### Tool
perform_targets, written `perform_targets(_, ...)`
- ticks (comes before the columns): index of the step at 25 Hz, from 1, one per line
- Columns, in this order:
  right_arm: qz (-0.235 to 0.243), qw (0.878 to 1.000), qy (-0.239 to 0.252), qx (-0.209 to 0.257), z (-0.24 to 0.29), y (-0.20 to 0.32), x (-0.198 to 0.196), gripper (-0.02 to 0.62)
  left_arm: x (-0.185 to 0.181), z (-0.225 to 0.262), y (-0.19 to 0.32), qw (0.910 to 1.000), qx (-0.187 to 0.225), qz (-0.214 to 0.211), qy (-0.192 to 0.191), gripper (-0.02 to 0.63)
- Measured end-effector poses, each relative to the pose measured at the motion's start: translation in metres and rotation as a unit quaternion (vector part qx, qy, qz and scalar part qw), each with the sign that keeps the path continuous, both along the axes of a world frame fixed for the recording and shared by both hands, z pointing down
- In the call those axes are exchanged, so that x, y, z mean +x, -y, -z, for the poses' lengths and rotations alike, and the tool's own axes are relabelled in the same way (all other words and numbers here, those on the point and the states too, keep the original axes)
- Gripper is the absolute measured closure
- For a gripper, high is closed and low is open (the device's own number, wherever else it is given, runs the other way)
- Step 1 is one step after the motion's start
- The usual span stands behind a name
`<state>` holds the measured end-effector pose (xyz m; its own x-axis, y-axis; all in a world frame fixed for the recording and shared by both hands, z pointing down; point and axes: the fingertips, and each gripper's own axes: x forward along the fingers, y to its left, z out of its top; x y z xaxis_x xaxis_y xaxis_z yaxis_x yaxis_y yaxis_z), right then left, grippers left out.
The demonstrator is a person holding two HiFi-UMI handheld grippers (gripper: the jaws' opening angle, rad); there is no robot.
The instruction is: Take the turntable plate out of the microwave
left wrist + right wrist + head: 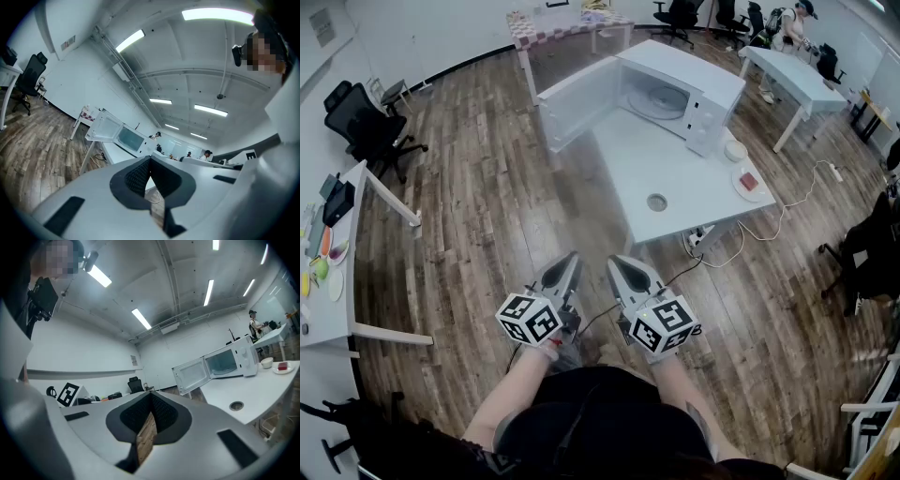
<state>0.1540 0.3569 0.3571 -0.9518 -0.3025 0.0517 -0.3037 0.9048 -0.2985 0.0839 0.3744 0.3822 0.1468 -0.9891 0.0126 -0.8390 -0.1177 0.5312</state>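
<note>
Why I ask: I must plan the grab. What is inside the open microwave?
Inside the microwave, the round turntable plate lies flat on its floor, with nothing visible on it. The microwave's top hides the rear of the cavity, and whatever sits under the plate is covered.

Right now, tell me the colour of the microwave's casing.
The microwave has a white casing; the head view shows it best.

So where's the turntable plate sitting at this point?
In the head view the turntable plate lies inside the microwave, its door swung open to the left, at the far end of the white table, top centre.
</note>
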Motion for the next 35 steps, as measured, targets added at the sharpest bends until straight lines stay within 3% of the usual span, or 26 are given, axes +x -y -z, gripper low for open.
perform_targets(7,-0.032,0.999,0.003,-0.011,-0.013,0.030,-0.004,0.575,-0.014,-0.022,0.024,0.9995,-0.029,-0.013,0.001,0.594)
perform_targets(19,-0.142,0.989,0.001,-0.033,-0.029,0.141,-0.060,0.575,-0.073,-0.022,0.151,0.9927,-0.016,-0.119,-0.001,0.594)
perform_targets(29,-0.233,0.971,0.000,-0.051,-0.055,0.199,-0.115,0.575,-0.119,-0.039,0.220,0.9752,-0.014,-0.220,-0.014,0.594)
perform_targets(35,-0.244,0.968,-0.015,-0.047,-0.057,0.218,-0.133,0.575,-0.129,-0.042,0.242,0.9685,-0.003,-0.248,-0.024,0.594)
